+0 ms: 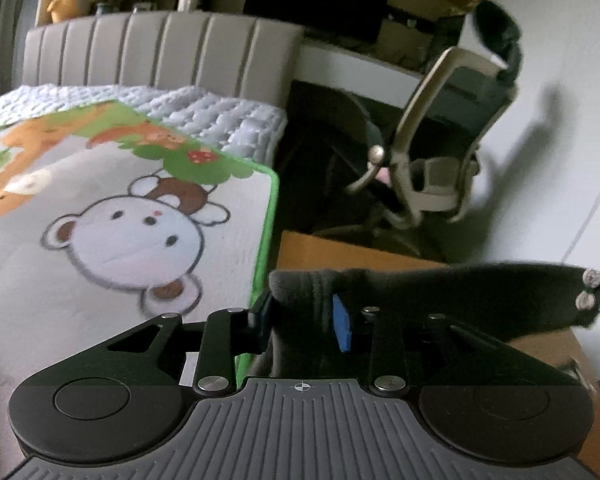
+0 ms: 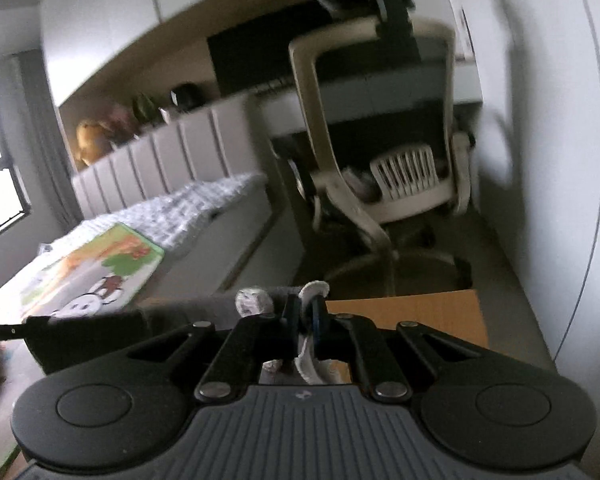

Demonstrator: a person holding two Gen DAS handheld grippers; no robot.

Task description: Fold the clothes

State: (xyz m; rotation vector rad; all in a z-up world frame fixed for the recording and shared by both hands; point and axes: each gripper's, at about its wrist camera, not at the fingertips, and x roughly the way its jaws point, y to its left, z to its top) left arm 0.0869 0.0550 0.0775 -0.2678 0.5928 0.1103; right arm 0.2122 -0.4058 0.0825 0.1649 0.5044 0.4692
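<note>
Though stretched, garment (image 1: 440,296) between tools.

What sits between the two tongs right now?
A dark grey garment spans the gap, seen in both wrist views: the left tongs pinch one bunched end, the right tongs pinch its pale-trimmed end.

A bed (image 1: 228,128) with a white quilted cover and a grey panelled headboard (image 1: 160,52) carries a cartoon-printed mat (image 1: 120,216) with a green border, a bear face on it; the mat lies flat on the quilted cover and reaches the bed's near side edge. Beside the bed, an orange-brown cardboard box (image 2: 412,316) stands on the dark floor (image 2: 496,248).
</note>
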